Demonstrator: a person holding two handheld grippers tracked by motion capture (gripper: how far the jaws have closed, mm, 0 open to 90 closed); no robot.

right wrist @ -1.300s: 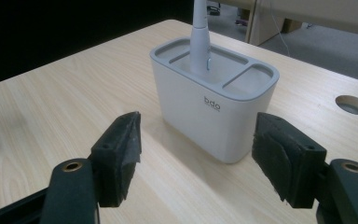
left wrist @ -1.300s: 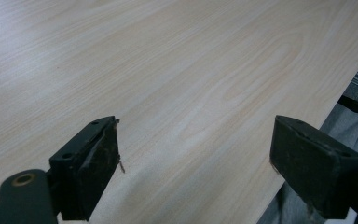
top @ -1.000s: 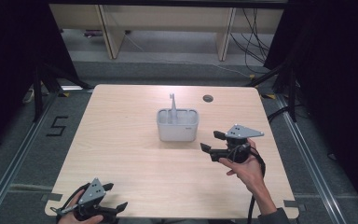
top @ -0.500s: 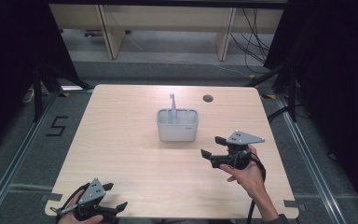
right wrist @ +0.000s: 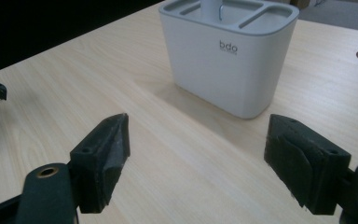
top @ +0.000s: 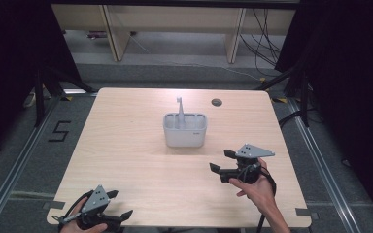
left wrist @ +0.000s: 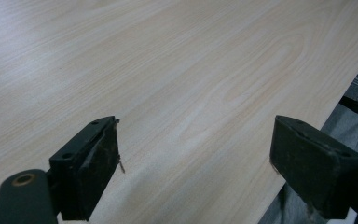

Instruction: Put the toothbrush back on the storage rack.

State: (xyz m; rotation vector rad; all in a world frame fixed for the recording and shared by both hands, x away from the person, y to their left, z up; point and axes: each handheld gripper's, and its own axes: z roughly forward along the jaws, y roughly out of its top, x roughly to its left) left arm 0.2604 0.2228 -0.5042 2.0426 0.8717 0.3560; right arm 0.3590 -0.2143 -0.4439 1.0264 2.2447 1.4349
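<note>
Left tongs (top: 119, 219): parked at the 7 o'clock corner of the tabletop (top: 126, 145), held in a hand (top: 85, 224) at the near edge. Jaws spread wide in the left gripper view, nothing between them but bare wood grain. No part in the work at this point.

Centre: white caddy (top: 185, 131) standing upright on the tabletop, slightly toward 12 o'clock from the middle. Divided into compartments; a pale upright utensil (top: 179, 106) rising from a rear compartment, its type too small to tell. Small round hole (top: 216, 102) in the tabletop at about 1 o'clock from the caddy.

Right tongs (top: 219, 162): at roughly 5 o'clock from the caddy, near it but clearly apart, carried in the right hand (top: 258, 187). Jaws fully apart and empty in the right gripper view, aimed at the caddy's near wall (right wrist: 228, 70), with open tabletop between jaw tips and wall.

Step in hand, as judged: tongs empty and clear of the caddy, so either the approach or the interval between grasps.

Next move, as judged: for a grasp on the utensil, raise above the rim, align the jaws on either side of the stem, then close. For the caddy itself, a grip on one wall, since the full body looks too wide for the jaw span.
</note>
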